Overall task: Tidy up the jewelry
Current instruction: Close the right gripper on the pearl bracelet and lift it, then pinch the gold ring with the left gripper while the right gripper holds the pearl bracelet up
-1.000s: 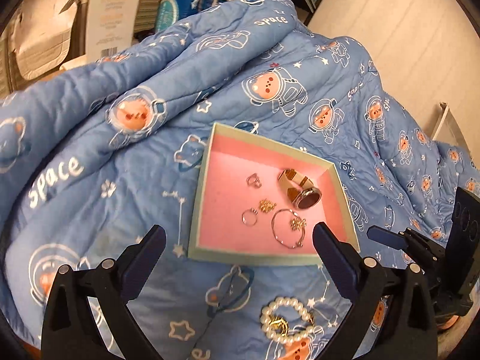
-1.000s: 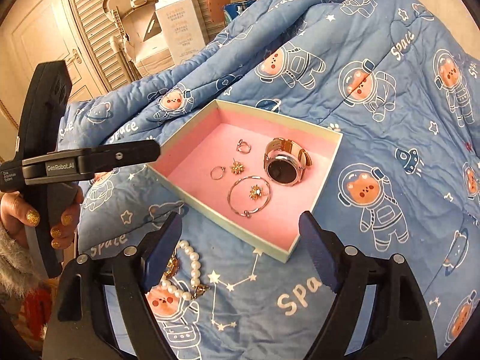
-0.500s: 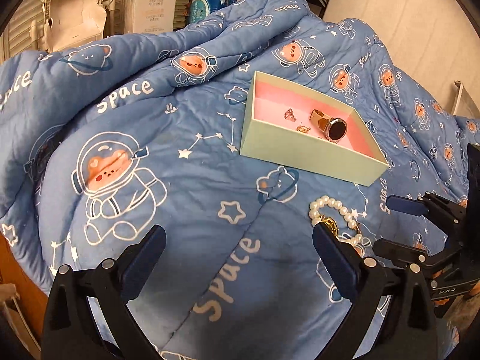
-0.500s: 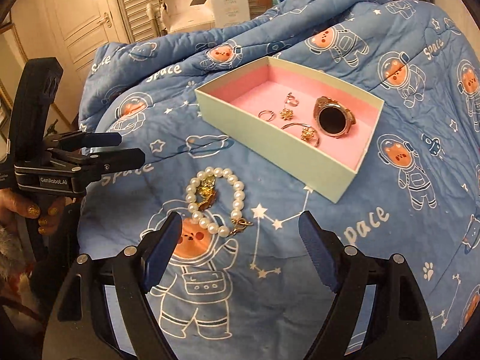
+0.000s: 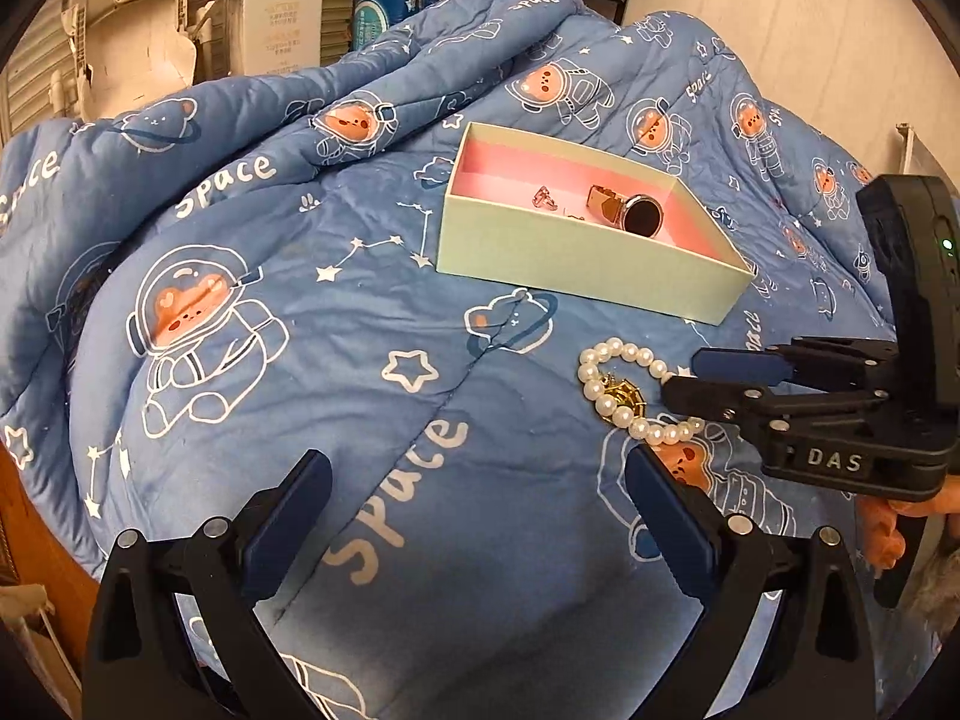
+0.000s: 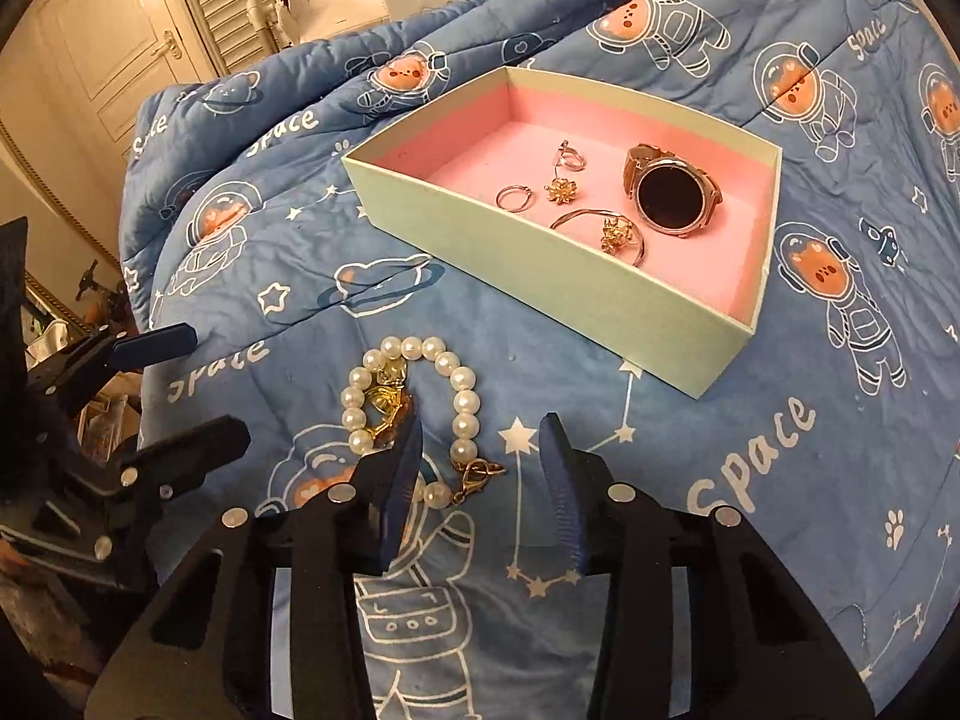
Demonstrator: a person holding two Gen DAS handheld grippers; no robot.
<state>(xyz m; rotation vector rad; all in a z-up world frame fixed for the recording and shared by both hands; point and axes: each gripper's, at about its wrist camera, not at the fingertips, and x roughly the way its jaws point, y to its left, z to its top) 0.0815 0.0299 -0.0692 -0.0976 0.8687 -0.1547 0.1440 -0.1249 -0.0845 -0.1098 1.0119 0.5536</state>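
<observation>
While the right hand-held gripper (image 6: 480, 468) is closing around one pearl bracelet (image 6: 408, 402), one box (image 6: 540, 276) holds one watch (image 6: 669, 195).

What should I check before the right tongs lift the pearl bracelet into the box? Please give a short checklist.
1. Pearl bracelet lies free on the quilt: ok.
2. Right tongs closing, bracelet's clasp end between them: ok.
3. Pads already pressing on the beads: not ok, gap shows.
4. Left tongs open, empty, clear of the bracelet: ok.
5. Box has bare pink floor near the watch: ok.
</observation>
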